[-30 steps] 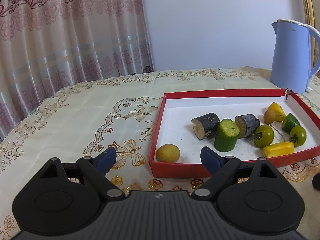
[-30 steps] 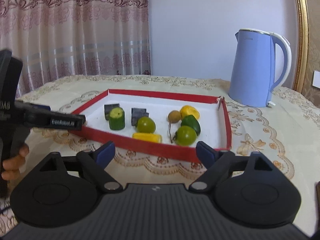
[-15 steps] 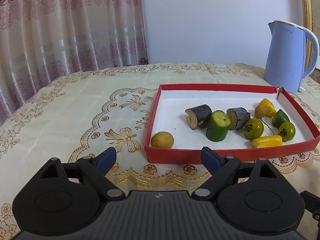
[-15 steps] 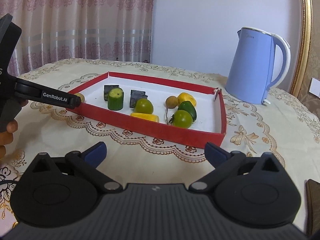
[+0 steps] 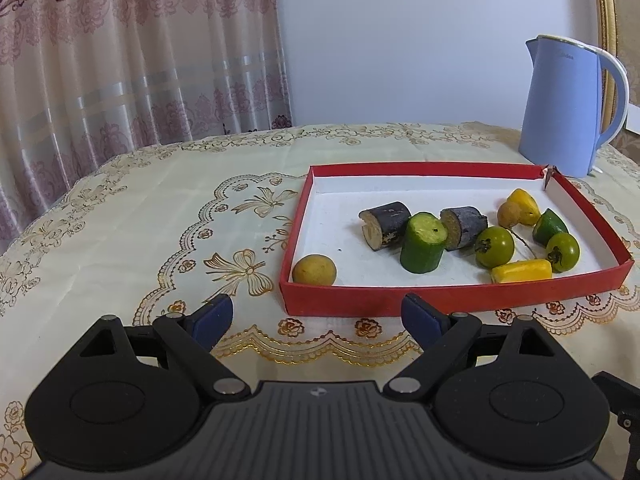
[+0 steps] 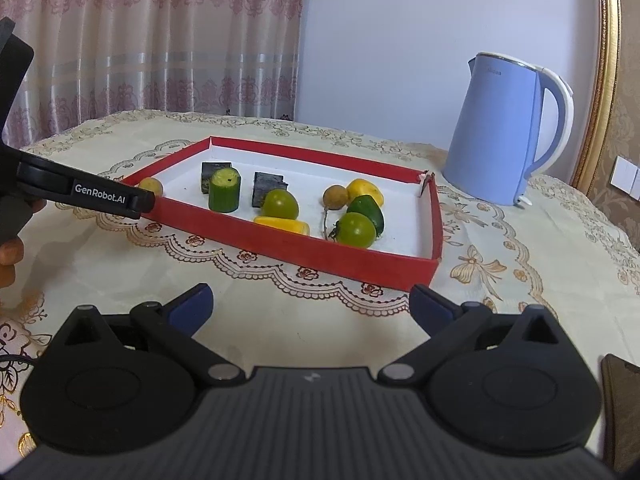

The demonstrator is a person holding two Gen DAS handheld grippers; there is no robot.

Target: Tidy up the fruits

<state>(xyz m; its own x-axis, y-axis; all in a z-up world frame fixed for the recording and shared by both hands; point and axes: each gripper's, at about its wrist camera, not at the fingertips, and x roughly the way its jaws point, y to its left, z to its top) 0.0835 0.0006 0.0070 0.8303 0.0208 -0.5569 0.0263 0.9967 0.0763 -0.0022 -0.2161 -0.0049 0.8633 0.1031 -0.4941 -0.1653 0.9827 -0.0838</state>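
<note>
While both tools hang just short of the near wall of the shallow red cardboard tray with a white floor [image 5: 448,300], every piece of produce I can see lies inside it, on the cream embroidered tablecloth over the table [image 5: 120,240].

From the left: the left tool [image 5: 318,316] has its blue-tipped fingers spread wide with nothing between them, aimed at the tray's near-left corner. There a small round tan fruit [image 5: 314,269] sits alone. Further right lie a dark-skinned cut stump with a pale face [image 5: 385,224], an upright green cucumber chunk [image 5: 423,242] and a second dark stump [image 5: 464,226], the three close together. Then come a green tomato [image 5: 495,246], a yellow block lying flat [image 5: 521,271], another green tomato [image 5: 563,252], a green wedge [image 5: 551,226], a yellow piece [image 5: 522,206] and a brownish round fruit [image 5: 506,215] with a thin stem. A pale blue electric kettle [image 5: 568,108] stands beyond the far-right corner.

The right tool [image 6: 310,306] is likewise spread wide and holds nothing, facing the tray's right half.

Whether sorting is still ahead or already finished I cannot judge: this scatter fits either. Any pick would go best by coming down over the wall, not through it, closing across a round fruit's widest part, and taking the crowded pieces from their free side so their neighbours stay put.
</note>
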